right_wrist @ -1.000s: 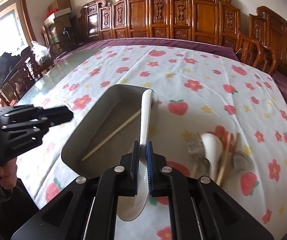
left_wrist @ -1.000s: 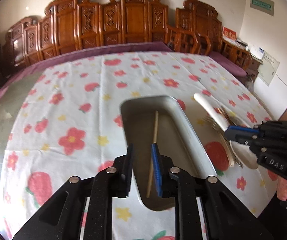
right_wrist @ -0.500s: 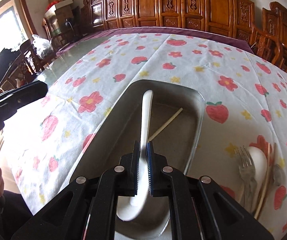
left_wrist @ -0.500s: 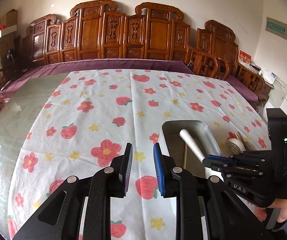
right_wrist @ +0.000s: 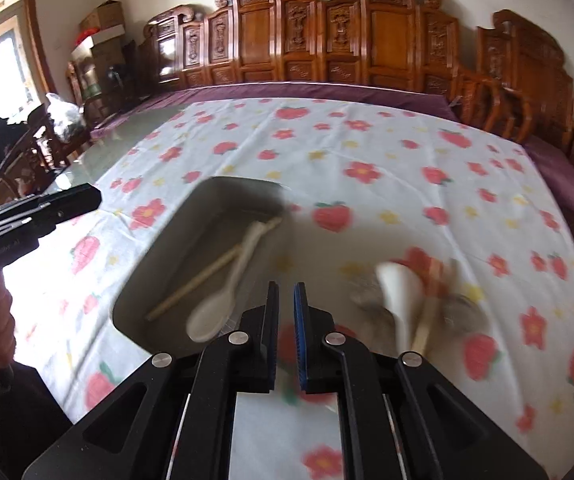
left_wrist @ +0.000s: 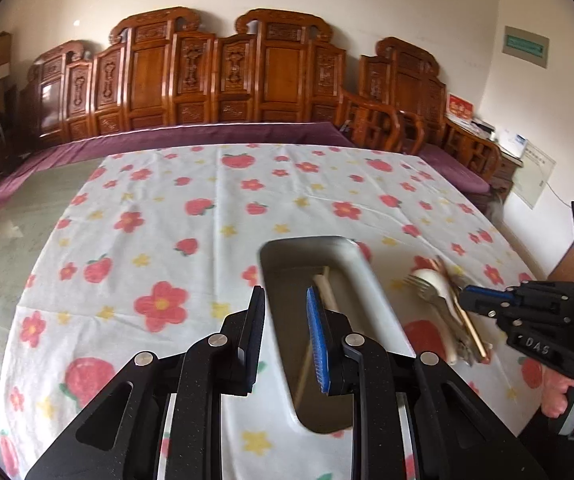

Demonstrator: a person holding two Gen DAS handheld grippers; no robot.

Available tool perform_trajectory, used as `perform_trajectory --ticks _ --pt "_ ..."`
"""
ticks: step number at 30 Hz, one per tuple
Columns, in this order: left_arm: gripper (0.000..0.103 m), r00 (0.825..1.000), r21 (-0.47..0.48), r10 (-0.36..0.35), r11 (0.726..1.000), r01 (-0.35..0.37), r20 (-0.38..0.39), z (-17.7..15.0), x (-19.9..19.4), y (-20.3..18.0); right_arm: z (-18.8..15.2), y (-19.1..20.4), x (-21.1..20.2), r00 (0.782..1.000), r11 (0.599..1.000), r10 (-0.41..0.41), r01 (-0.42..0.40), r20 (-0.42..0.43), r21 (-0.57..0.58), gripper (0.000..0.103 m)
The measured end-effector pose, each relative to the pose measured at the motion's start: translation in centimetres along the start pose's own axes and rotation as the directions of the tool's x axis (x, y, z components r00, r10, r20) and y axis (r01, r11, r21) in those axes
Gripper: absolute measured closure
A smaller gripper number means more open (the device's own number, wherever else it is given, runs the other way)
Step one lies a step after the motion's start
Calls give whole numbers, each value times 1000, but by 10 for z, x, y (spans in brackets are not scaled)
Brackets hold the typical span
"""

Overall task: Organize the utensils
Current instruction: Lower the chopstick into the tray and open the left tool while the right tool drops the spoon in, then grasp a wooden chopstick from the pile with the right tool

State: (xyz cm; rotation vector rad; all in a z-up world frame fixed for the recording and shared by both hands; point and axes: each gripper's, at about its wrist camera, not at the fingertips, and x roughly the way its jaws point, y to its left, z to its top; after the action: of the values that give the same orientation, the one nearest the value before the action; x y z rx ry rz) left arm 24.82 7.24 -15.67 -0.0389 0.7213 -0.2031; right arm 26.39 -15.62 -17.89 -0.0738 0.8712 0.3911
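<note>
Right tool point(right_wrist: 286, 332), its jaws a narrow slit apart and gripping nothing, hangs above the cloth between the metal tray point(right_wrist: 155, 256), which holds a white spoon point(right_wrist: 223, 292) and one chopstick point(right_wrist: 195, 284), and the loose pile of utensils point(right_wrist: 407, 300) toward the desk's right edge. Left tool point(left_wrist: 285, 340) is partly open and empty over the tray. For the next pick, I judge it best to single out one piece at the pile's edge and grip its handle squarely.

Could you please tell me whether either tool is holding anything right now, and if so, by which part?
Nothing is held. The left tool and right tool are both empty; the white spoon lies in the tray.
</note>
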Motion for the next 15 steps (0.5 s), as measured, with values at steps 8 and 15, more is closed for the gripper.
perform_trajectory --ticks 8,15 --pt "83 998 66 -58 996 57 13 -6 1 -59 -47 -74 -31 987 985 -155 158 -43 73 79" --pt "83 995 126 -104 987 104 -9 -20 11 -96 -65 -100 -20 982 975 -169 179 -89 128 79"
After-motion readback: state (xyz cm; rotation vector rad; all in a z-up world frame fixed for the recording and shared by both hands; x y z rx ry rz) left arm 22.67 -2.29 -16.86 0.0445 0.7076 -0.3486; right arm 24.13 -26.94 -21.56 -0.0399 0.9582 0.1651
